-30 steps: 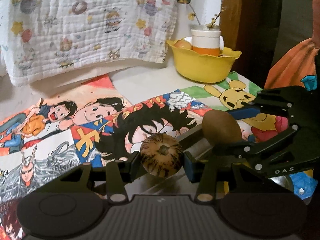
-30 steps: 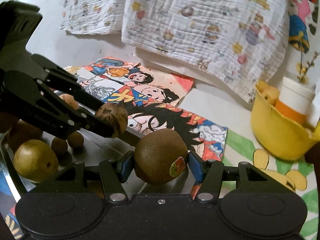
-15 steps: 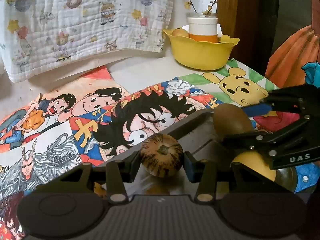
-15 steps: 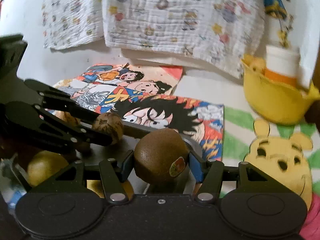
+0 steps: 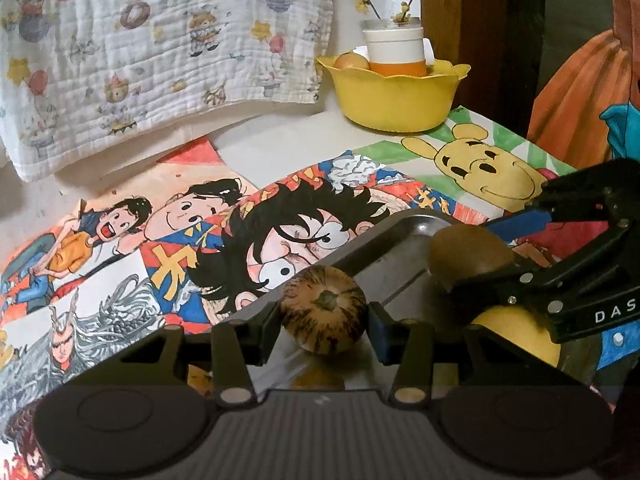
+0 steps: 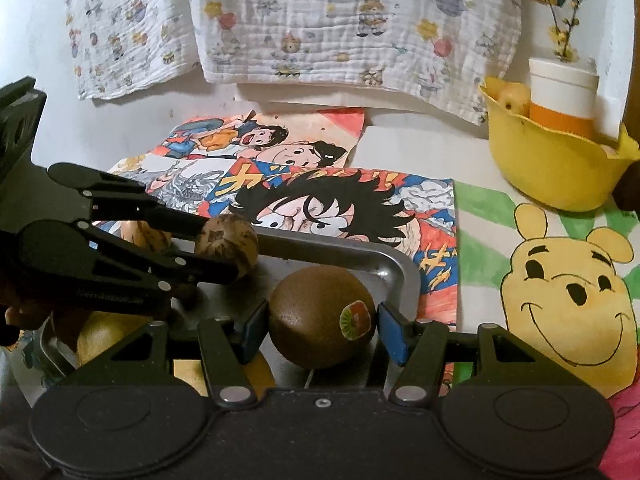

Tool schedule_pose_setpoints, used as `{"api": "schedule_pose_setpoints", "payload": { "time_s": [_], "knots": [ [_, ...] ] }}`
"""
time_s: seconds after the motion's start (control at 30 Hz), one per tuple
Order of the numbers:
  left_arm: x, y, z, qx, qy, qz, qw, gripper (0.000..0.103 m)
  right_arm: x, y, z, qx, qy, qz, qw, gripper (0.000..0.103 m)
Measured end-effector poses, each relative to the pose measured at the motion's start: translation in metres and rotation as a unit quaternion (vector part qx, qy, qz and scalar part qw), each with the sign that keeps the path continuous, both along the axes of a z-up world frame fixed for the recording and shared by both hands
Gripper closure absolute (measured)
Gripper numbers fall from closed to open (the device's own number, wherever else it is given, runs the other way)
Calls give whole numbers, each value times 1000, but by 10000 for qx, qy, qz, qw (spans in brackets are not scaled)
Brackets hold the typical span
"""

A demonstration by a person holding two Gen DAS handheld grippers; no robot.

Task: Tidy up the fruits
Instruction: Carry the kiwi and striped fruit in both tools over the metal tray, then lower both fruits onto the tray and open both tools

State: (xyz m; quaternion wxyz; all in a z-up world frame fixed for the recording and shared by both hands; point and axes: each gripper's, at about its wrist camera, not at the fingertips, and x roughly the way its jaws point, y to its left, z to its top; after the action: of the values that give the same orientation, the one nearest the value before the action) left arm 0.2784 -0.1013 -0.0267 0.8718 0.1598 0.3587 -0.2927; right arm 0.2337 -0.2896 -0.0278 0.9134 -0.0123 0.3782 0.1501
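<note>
Two fruits held over the metal tray, one in each tool.

Nearest us, our left tool (image 5: 323, 316) is clamped on a small striped brown fruit (image 5: 322, 309), and our right tool (image 6: 320, 326) is clamped on a kiwi (image 6: 316, 314) with a sticker; both hang above the metal tray (image 6: 360, 258), where a yellow fruit (image 5: 520, 330) lies under the right tool. Beyond the tray, cartoon drawings (image 6: 340, 200) cover the counter (image 6: 420, 148). Farthest back sits a yellow bowl (image 6: 552, 160) with a cup (image 6: 562, 92) and a fruit in it, below a hanging printed cloth (image 6: 340, 20).
</note>
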Motion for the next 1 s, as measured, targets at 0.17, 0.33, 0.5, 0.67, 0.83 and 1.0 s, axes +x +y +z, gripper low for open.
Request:
{"api": "schedule_pose_setpoints", "payload": {
  "time_s": [0.17,0.33,0.5,0.67,0.83,1.0],
  "knots": [
    [-1,-1,0,38,-19,-16,10000,51,-1,2,1,-31,-9,6,10000,40],
    [0,-1,1,34,15,-16,10000,51,-3,7,2,-41,-143,25,9999,40],
    [1,2,2,10,71,-7,10000,50,-8,10,2,-33,-270,97,9996,40],
    [0,5,3,1,39,47,10000,49,-10,5,1,108,-265,40,9996,39],
    [0,13,7,-150,39,185,9997,43,-15,4,0,215,-349,-100,9991,39],
    [-1,23,16,-410,-18,347,9986,35,-18,8,-1,375,-428,-262,9980,38]
  ]
}}
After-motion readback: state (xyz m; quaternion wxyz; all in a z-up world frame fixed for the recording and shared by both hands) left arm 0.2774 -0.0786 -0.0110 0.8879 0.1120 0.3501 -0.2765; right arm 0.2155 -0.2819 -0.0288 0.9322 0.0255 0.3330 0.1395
